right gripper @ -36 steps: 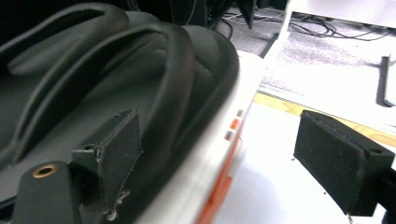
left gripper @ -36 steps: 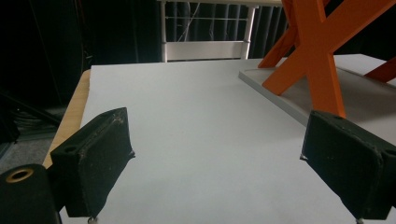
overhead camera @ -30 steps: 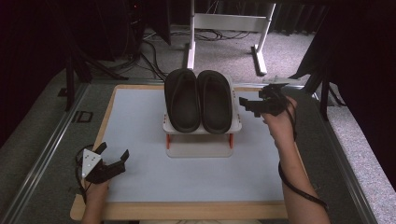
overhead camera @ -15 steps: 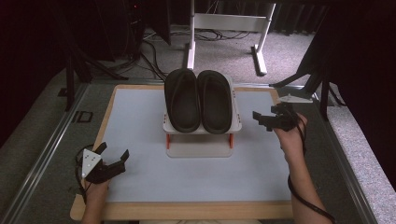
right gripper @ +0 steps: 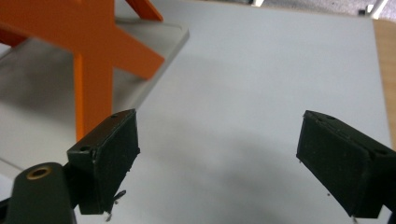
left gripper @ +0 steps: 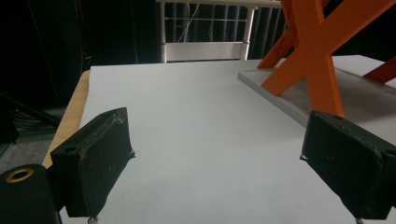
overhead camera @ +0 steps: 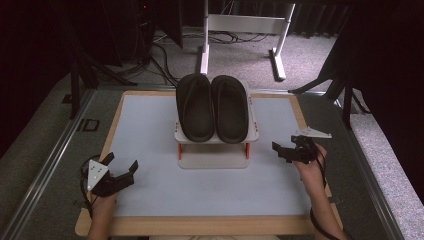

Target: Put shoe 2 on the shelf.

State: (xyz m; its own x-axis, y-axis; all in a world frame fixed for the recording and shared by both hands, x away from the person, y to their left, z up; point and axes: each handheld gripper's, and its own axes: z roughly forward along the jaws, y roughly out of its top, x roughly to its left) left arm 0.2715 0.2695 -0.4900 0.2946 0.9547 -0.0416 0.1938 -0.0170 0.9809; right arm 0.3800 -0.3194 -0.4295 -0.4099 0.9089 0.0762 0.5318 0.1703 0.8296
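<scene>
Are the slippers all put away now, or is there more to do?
Looks nearly finished: both black slippers sit side by side on the top shelf of the little rack. The left gripper and the right gripper are open and empty, away from the rack. Nothing else is waiting on the table.

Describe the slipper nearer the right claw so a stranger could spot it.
On the white table stands a small rack with orange legs, carrying two black slippers side by side. The right-hand slipper is the one, on the side of the right claw.
</scene>
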